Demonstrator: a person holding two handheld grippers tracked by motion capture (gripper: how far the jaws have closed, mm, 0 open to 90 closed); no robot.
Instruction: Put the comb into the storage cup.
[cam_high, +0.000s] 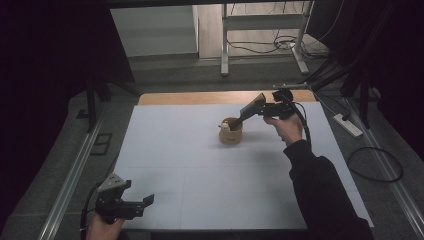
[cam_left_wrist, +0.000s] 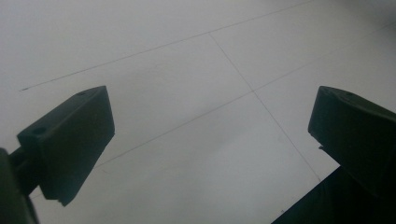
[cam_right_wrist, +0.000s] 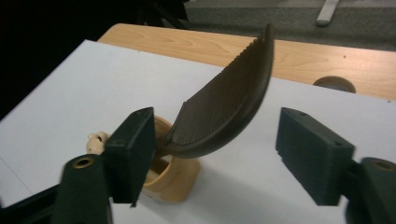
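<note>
A white sheet covers the counter (cam_high: 200, 165), leaving a strip of bare wood along the far edge. Around it lie grey floor, dark curtains, a metal frame, cables and one power strip (cam_high: 347, 125). One wooden cup (cam_high: 231, 132) stands toward the far edge, right of the middle, with one dark comb (cam_right_wrist: 229, 102) leaning out of it. The right gripper (cam_right_wrist: 215, 154) has its fingers spread, the comb between them unpressed. The left gripper (cam_high: 142, 204), at the near left corner, has its fingers wide apart and empty.

Comb (cam_high: 251, 110) stands tilted in holder cup (cam_high: 231, 133), mid-table, toward far right of mat (cam_high: 200, 165). R gripper (cam_high: 257, 106) just behind cup, comb btwn its jaws. L gripper (cam_high: 148, 200) at near-left mat corner, well apart. Bare tabletop strip (cam_high: 200, 97) behind mat.
</note>
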